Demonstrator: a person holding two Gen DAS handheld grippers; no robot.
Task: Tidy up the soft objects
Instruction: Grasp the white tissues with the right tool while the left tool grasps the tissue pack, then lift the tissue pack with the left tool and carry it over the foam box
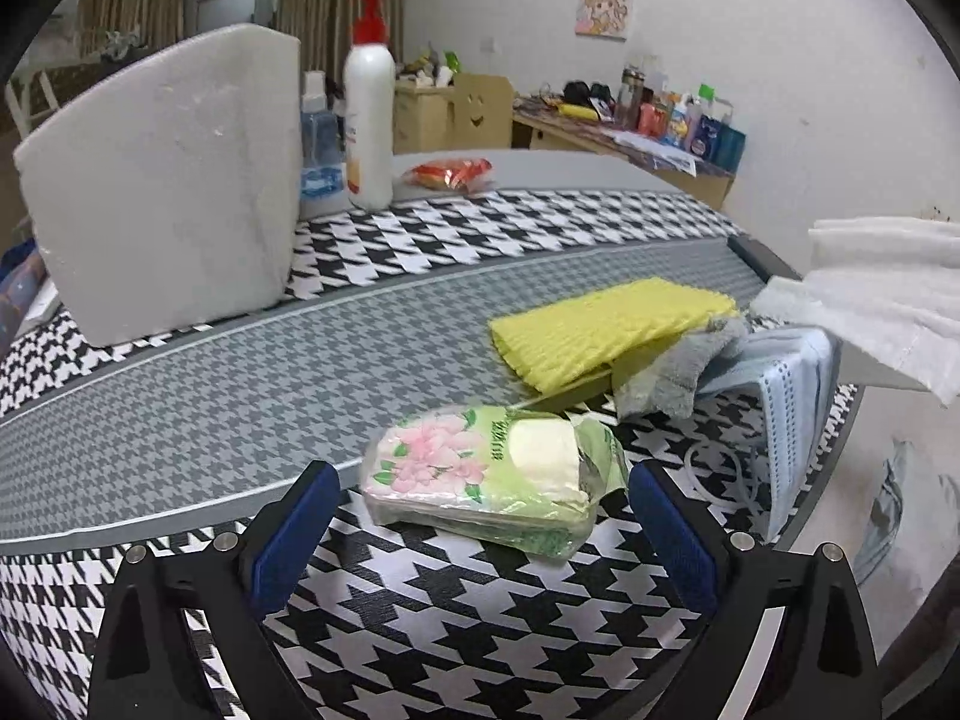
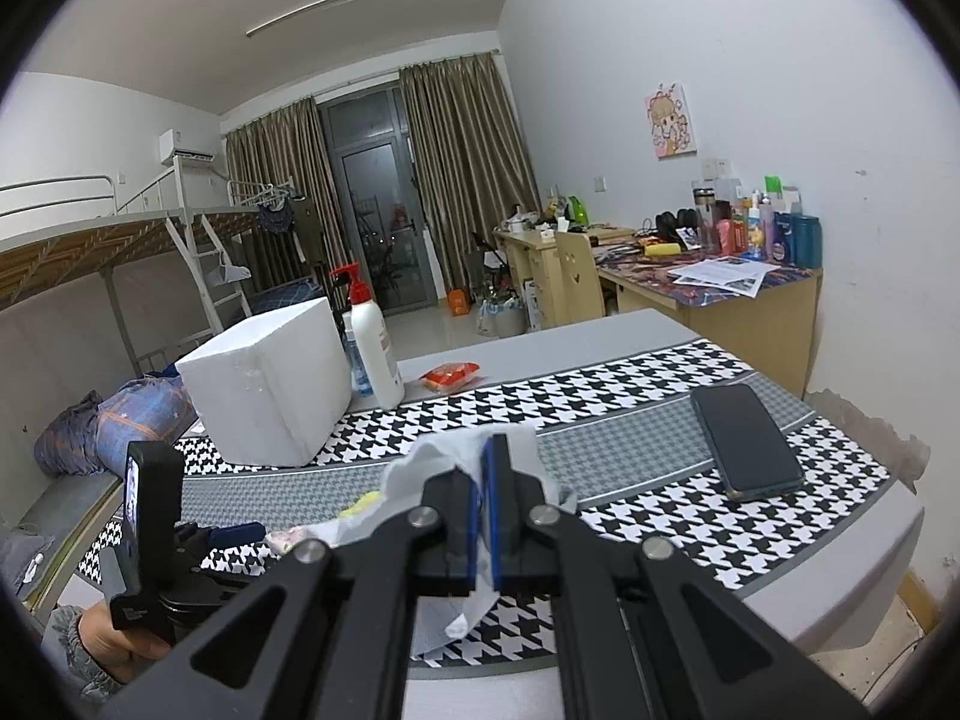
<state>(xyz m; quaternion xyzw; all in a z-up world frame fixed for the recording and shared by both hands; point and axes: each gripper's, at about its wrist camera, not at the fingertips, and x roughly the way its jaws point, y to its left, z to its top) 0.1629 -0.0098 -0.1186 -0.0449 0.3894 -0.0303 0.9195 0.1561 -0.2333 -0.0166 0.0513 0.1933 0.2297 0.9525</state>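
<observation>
Left wrist view: jaws of the left gripper (image 1: 480, 516) spread wide around a soft floral green tissue pack (image 1: 486, 480), not touching it.
The pack lies on the houndstooth-covered desk (image 1: 420, 618), likely next to be grasped; beyond it sits a yellow ribbed cloth (image 1: 606, 330). The right gripper (image 2: 485, 504) pinches a white tissue sheet (image 2: 420, 462), lifted clear for sorting.

The room is lit evenly by a ceiling tube lamp (image 2: 312, 11); below it, the balcony door (image 2: 375, 204) is seen dark. Only soft shadows are cast. Both views are bent strongly by the fisheye and are closed by black corners. Slight blur is noticed toward the edges.
</observation>
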